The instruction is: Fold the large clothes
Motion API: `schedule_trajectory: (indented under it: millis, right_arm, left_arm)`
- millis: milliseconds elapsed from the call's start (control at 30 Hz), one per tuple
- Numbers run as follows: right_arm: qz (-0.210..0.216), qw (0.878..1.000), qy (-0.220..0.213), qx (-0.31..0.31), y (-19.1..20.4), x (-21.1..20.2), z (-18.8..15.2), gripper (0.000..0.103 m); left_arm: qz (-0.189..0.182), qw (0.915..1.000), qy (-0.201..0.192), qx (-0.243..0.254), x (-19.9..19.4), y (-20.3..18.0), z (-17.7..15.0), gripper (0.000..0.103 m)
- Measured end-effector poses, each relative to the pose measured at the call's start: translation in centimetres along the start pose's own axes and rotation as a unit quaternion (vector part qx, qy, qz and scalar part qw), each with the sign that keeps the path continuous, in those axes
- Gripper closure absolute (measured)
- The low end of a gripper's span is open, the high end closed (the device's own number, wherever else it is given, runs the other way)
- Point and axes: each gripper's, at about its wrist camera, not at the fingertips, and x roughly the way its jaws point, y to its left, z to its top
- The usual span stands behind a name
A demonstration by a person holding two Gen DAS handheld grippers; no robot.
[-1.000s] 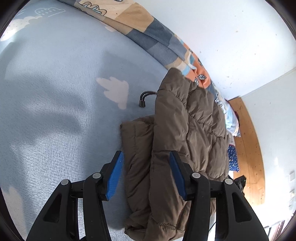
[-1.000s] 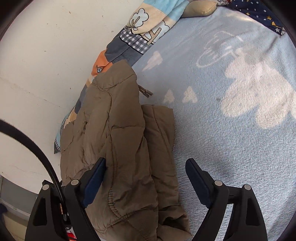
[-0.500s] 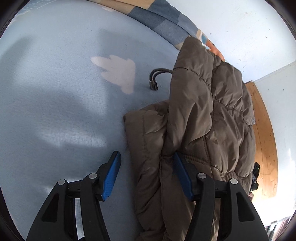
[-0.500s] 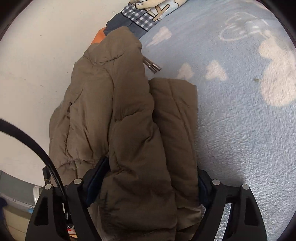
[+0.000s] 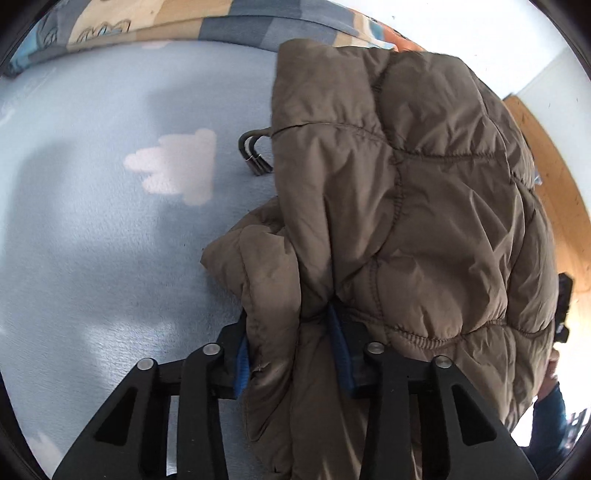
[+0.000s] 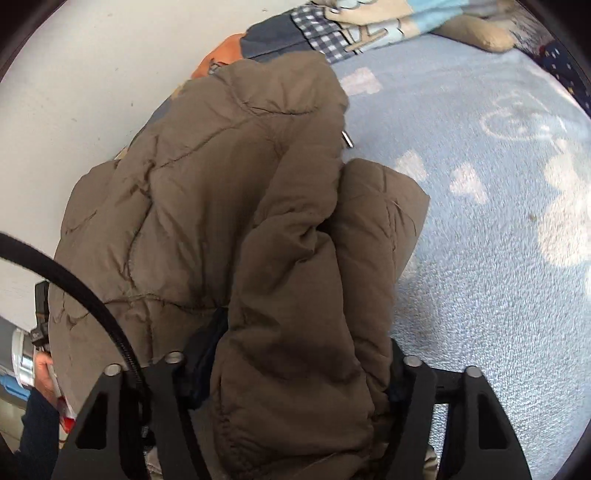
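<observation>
A brown quilted jacket (image 5: 406,206) lies folded lengthwise on a bed covered by a pale blue blanket (image 5: 110,258) with white cloud shapes, its far end close to the patchwork quilt (image 5: 207,26) along the wall. Both grippers now have hold of its near end. The left gripper (image 5: 291,354) has just been closing its jaws — a second ago they stood spread over the folded sleeve edge, and now the blue pads (image 5: 242,365) pinch a narrow fold of the fabric on the jacket's left side. The right gripper (image 6: 295,373) has likewise just been closing; earlier its jaws straddled the jacket with room to spare, and now they press on a thick bunch of padding that fills the whole gap between them. In both views the jacket looms larger and nearer than before, its near part bunched up. Two dark drawcords with metal tips (image 5: 255,155) stick out from under the collar on the blanket — as they did a second ago.
</observation>
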Motion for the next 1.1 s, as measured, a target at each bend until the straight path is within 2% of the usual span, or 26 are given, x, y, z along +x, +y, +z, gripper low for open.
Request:
schedule_trajectory:
  millis: [33, 133, 233, 367, 500, 867, 967, 1000, 1033, 1067, 1100]
  right_arm:
    - [-0.016, 1.0, -0.002, -0.021, 1.0, -0.3, 0.2, 0.055]
    - [-0.072, 0.994, -0.008, -0.078, 3.8, -0.8, 0.1, 0.065]
    - [-0.095, 0.991, -0.027, -0.095, 5.5, -1.8, 0.1, 0.07]
    - [-0.111, 0.985, -0.055, -0.119, 7.8, -3.9, -0.2, 0.071]
    - [-0.108, 0.982, -0.07, -0.137, 8.1, -7.4, -0.7, 0.072]
    - [-0.095, 0.972, -0.121, -0.179, 12.8, -14.7, -1.7, 0.074]
    - [-0.091, 0.97, -0.13, -0.186, 13.6, -16.6, -2.3, 0.074]
    - [-0.091, 0.968, -0.135, -0.189, 13.8, -17.3, -2.6, 0.074]
    - [-0.092, 0.967, -0.139, -0.194, 14.2, -17.9, -3.0, 0.074]
    - [-0.094, 0.965, -0.141, -0.199, 14.6, -18.3, -3.3, 0.074]
    - [-0.093, 0.965, -0.14, -0.203, 14.5, -18.6, -3.7, 0.074]
  left_arm:
    - [0.012, 0.9999, -0.003, 0.008, -0.1, -0.6, 0.0, 0.072]
    - [0.044, 0.9987, -0.013, 0.023, -0.6, -2.0, -0.2, 0.078]
    - [0.063, 0.9966, -0.033, 0.041, -1.7, -3.8, -0.6, 0.081]
    - [0.06, 0.9951, -0.057, 0.053, -3.7, -5.6, -1.2, 0.082]
    - [0.047, 0.994, -0.075, 0.064, -6.5, -6.3, -2.0, 0.083]
    - [0.015, 0.9892, -0.115, 0.09, -14.0, -9.5, -4.0, 0.085]
    - [0.011, 0.987, -0.132, 0.091, -16.4, -10.1, -4.8, 0.091]
    - [0.006, 0.9853, -0.144, 0.092, -17.4, -10.2, -5.2, 0.102]
    - [-0.019, 0.9836, -0.156, 0.088, -18.8, -10.3, -5.7, 0.103]
    - [-0.026, 0.9828, -0.161, 0.086, -19.7, -10.3, -6.1, 0.103]
    - [-0.011, 0.9829, -0.163, 0.084, -20.5, -10.5, -6.7, 0.103]
